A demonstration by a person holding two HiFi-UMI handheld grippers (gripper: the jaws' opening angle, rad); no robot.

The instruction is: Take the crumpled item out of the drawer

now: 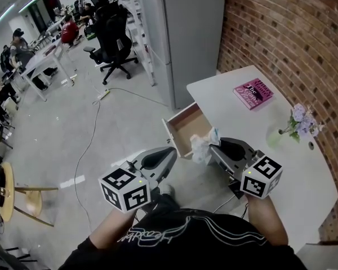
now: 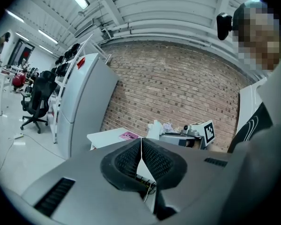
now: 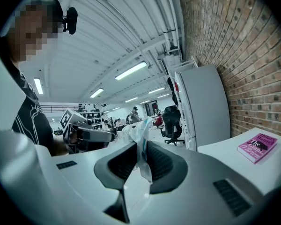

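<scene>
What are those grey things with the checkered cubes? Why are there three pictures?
A person holds a pinching tool in each hand; the cubes are part of them. One picture is from a camera on the person's head, looking down. The other two are from cameras riding on each tool. The left gripper has its jaws shut on nothing. The right gripper pinches a crumpled white item by the open drawer. On the white table are a pink book and a small vase of flowers.

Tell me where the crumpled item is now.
Head view, right of centre: the crumpled item is pinched in the right hand-held gripper, just off the open drawer, beside the white table.
</scene>
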